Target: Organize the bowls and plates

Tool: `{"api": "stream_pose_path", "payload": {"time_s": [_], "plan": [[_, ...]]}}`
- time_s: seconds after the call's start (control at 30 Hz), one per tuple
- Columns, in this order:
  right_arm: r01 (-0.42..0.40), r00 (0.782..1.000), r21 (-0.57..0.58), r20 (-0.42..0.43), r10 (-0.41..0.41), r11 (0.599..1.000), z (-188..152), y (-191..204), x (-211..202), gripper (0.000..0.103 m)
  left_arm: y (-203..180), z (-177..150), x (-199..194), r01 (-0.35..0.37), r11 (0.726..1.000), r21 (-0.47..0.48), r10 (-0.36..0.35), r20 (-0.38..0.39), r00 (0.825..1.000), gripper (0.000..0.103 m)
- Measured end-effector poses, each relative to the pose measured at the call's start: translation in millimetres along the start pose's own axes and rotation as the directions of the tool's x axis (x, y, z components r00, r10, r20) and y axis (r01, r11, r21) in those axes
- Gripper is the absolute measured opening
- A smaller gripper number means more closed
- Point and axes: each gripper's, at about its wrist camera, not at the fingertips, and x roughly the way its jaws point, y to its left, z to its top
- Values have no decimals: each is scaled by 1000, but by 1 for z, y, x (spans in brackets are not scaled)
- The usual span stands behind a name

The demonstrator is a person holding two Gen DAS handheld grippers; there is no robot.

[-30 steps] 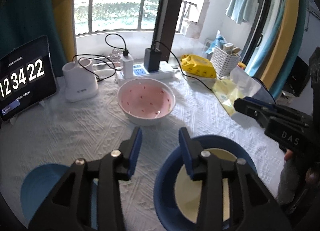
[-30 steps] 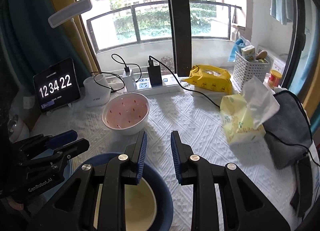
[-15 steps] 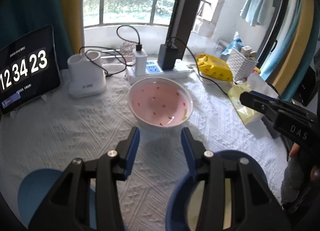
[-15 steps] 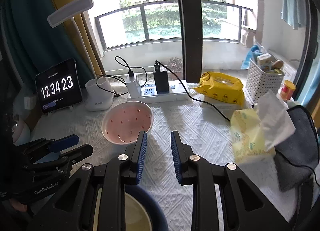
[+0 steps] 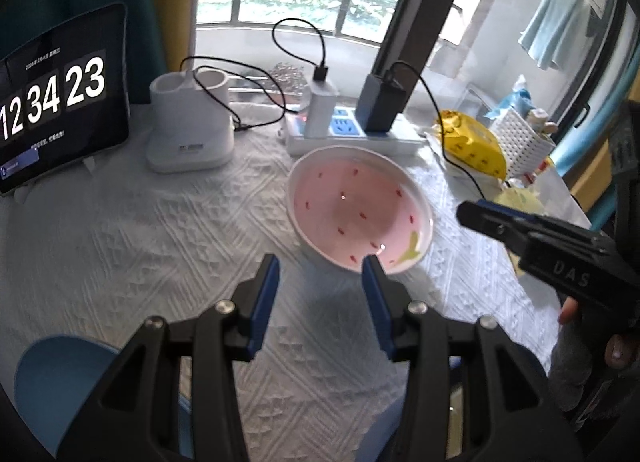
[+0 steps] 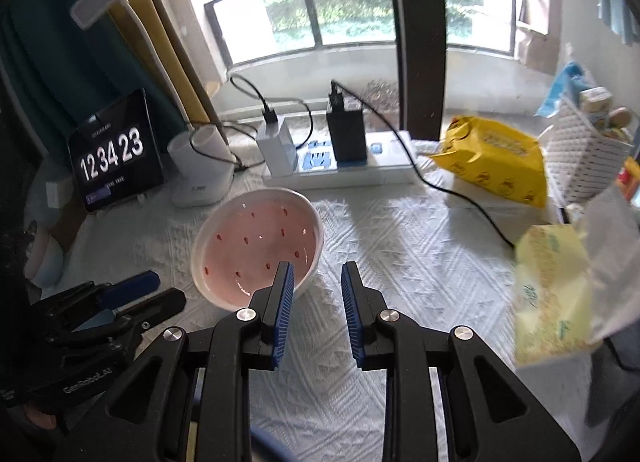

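A pink bowl (image 5: 360, 210) with red specks and a white rim stands on the white tablecloth; it also shows in the right wrist view (image 6: 256, 246). My left gripper (image 5: 320, 274) is open and empty, its right fingertip just over the bowl's near rim. My right gripper (image 6: 316, 282) is open and empty, its left fingertip beside the bowl's right rim. A light blue plate (image 5: 60, 382) lies at the lower left. A dark blue bowl edge (image 5: 380, 430) shows under the left gripper, mostly hidden.
A power strip (image 5: 340, 130) with chargers and cables lies behind the bowl. A white holder (image 5: 188, 130) and a clock tablet (image 5: 60, 102) stand at the left. Yellow wipes pack (image 6: 496, 158), white basket (image 6: 584, 154) and tissue pack (image 6: 552, 294) are at the right.
Both grippers have moved forward toward the pink bowl. The dark blue bowl with its yellow inside has dropped almost out of both views. Both stay open.
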Motion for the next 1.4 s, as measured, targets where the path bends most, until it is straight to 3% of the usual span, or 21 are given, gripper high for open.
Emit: {"api": "stream_pose_path", "payload": {"time_s": [0.2,0.43,0.83,1.03,1.17,1.27,1.4], "plan": [[-61,997,-3,-54,61,998,12,0,15,26,3,8,8,-35,999,-5,35,-21,999,45],[-61,991,16,-116,63,998,25,-12,36,26,-3,14,23,-45,998,38,47,-68,997,45],[-89,966,56,-238,100,994,31,-20,79,26,2,19,40,-51,998,32,54,-104,993,45],[-137,944,68,-292,151,988,30,-19,91,26,4,21,45,-33,999,26,36,-118,992,45],[-198,934,94,-284,217,976,31,-18,91,26,0,20,44,-10,999,45,15,-115,993,43],[-175,941,67,-281,187,982,32,-15,89,19,-5,20,43,-10,998,63,17,-110,994,36],[-145,947,28,-286,147,989,32,-9,91,18,-1,21,43,3,999,45,1,-98,995,32]]}}
